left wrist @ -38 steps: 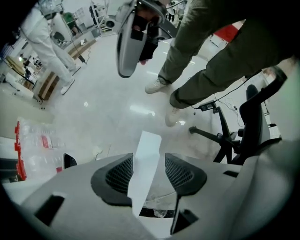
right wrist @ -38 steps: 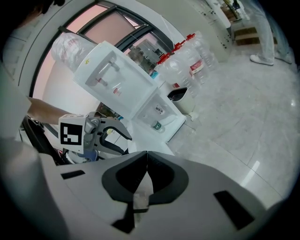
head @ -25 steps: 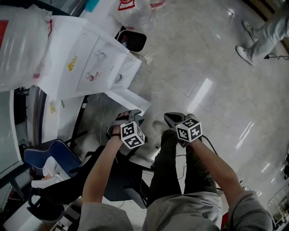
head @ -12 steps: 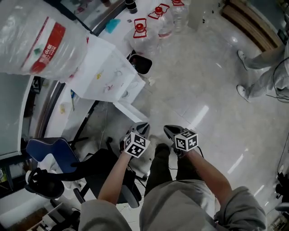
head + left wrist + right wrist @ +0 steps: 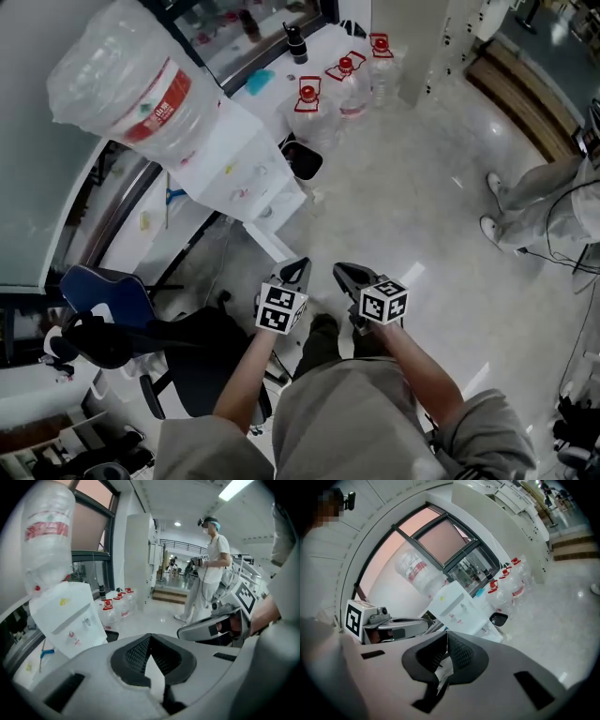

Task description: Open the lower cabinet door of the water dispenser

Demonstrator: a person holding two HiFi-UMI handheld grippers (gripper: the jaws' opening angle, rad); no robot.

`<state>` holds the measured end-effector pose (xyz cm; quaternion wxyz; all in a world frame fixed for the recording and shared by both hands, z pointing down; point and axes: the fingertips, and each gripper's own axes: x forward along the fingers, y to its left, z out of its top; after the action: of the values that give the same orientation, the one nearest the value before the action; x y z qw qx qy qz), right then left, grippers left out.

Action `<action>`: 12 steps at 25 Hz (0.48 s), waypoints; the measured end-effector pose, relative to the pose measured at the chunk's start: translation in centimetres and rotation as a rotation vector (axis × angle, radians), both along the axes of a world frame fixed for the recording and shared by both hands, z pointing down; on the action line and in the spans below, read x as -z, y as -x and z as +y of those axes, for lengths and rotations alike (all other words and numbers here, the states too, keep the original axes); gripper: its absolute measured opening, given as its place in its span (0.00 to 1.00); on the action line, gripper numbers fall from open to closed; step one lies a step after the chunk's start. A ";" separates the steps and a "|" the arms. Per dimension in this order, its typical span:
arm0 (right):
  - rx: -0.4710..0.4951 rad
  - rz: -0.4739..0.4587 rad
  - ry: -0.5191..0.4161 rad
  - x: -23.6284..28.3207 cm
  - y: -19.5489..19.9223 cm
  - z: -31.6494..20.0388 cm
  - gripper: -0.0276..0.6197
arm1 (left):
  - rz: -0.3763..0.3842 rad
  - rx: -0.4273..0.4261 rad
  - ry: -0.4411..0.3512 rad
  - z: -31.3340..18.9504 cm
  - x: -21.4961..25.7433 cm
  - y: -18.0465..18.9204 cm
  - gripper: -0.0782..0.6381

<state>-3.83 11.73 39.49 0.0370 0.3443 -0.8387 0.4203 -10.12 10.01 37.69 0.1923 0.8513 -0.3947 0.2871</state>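
as the jaws of the left gripper (image 5: 298, 268), just closing on nothing, and the right gripper (image 5: 343, 273) are being held together, the lower cabinet door (image 5: 274, 246) is being seen toward the upper left, nearer the left gripper.

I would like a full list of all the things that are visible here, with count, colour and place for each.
water dispenser: one, white, upper left
large bottle: one, clear, red label, atop the dispenser
spare bottles: three, clear, red caps, floor beyond the dispenser
bin: one, black, beside the dispenser
chair: one, blue, lower left
person: one, white clothes, right edge
left gripper: one, grey, centre, jaws just closed, empty
right gripper: one, grey, centre, shut, empty
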 end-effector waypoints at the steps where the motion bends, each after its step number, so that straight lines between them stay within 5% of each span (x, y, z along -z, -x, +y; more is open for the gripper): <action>1: -0.004 -0.005 -0.014 1.3 -0.3 -0.2 0.06 | 0.016 0.032 -0.012 -0.1 1.1 -0.2 0.12; 12: 0.016 0.048 -0.214 12.1 -0.9 -1.2 0.06 | 0.105 0.201 -0.159 -0.4 11.7 -2.9 0.12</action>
<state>-2.90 10.48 27.35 0.0235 0.3498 -0.8802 0.3199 -7.20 9.58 25.98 0.1723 0.8340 -0.4888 0.1893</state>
